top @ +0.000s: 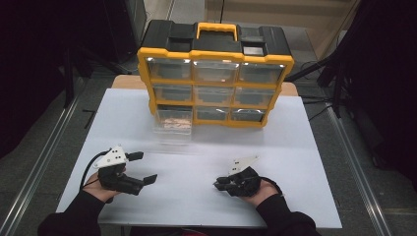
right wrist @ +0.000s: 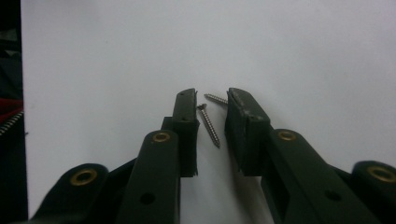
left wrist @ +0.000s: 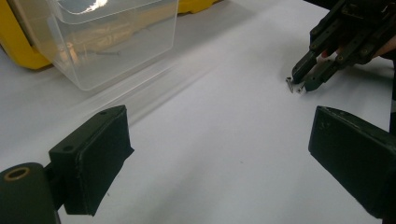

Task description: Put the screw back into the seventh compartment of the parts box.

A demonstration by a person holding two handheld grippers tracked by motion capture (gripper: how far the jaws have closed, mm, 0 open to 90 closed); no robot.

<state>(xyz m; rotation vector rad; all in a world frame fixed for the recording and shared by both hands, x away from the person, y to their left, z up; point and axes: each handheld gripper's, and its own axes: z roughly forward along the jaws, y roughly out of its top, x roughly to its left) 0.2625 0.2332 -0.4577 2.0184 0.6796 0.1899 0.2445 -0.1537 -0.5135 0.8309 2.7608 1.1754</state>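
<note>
Two small metal screws lie on the white table (top: 275,147). One screw (right wrist: 209,125) lies lengthwise in the narrow gap of my right gripper (right wrist: 211,99), touching neither pad. The other screw (right wrist: 215,98) lies just past the tips. My right gripper (top: 219,185) rests low at the front right, pointing left, slightly open. My left gripper (top: 143,167) is at the front left, jaws wide apart and holding nothing. In the left gripper view, my left gripper (left wrist: 219,154) faces the right gripper (left wrist: 302,79) and the screws (left wrist: 294,87) at its tips.
A yellow and black drawer organizer (top: 215,73) stands at the back of the table. Its bottom-left clear drawer (top: 172,125) is pulled out onto the table, seen close as a clear plastic drawer (left wrist: 112,42). The table's edges drop to the floor and rails (top: 44,152).
</note>
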